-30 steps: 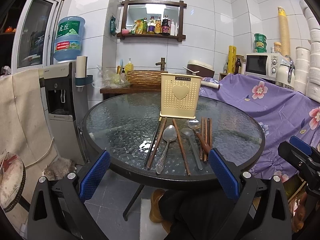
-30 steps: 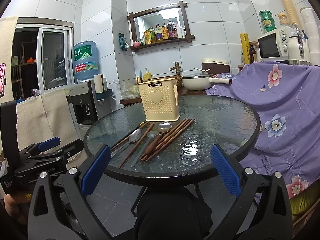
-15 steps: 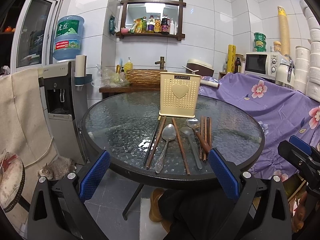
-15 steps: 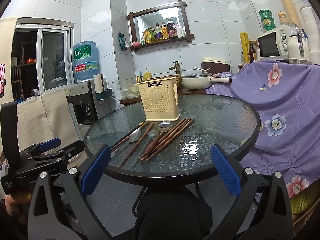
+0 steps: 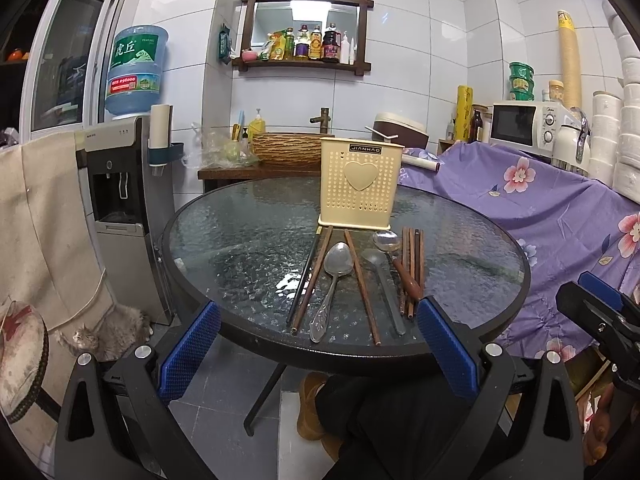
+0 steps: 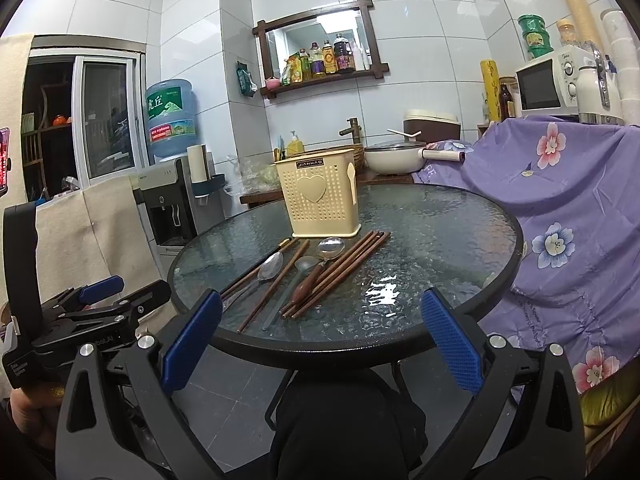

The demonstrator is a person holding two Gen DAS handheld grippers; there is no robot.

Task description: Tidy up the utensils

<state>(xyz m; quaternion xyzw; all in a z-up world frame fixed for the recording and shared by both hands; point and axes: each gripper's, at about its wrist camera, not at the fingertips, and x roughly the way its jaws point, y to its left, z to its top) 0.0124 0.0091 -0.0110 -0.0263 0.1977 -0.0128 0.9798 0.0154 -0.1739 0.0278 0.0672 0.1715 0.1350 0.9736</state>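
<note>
Rippled glossy glass table (image 5: 240, 248), perforated matt plastic holder (image 5: 360, 188), shiny metal spoon (image 5: 334, 280)

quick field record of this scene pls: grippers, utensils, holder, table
left gripper: open, empty, short of the table edge
right gripper: open, empty
holder: cream perforated caddy, upright, behind the utensils
spoons: steel spoon, grey spoon, wood-handled spoon, all flat on the glass
chopsticks: loose, lying among the spoons
table: round glass top
progress: nothing in holder visibly
</note>
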